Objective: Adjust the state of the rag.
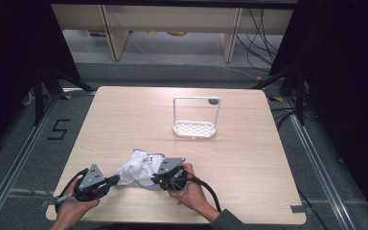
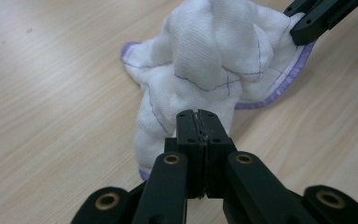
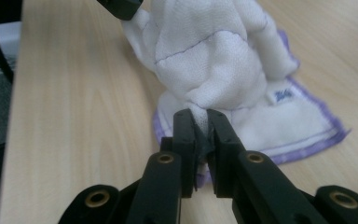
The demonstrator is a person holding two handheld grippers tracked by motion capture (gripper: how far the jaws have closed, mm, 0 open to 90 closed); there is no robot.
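My left gripper (image 2: 198,122) has its jaws pinched on a thin fold at one end of the white cloth (image 2: 214,60). My right gripper (image 3: 200,122) is clamped on a thicker tuft of the same cloth (image 3: 214,56) at the opposite side. From above, the left gripper (image 1: 109,181) and the right gripper (image 1: 156,174) sit close together near the front edge of the wooden table (image 1: 249,158), with the cloth (image 1: 136,168) bunched in a heap between them, resting on the tabletop.

I judge the cloth light, soft and limp — a thin quilted rag with a purple stitched border. It will sag and fold wherever it isn't held, and it shouldn't slip much. The hemmed border or the corners look like the surest places to grip, since there the fabric is doubled; my present holds seem nearer the crumpled middle, so spreading it flat may need a regrip.

The right gripper view shows a small blue label sewn near the border. The high view adds a white wire rack (image 1: 195,120) standing well apart, farther back on the table — and the person's hands.
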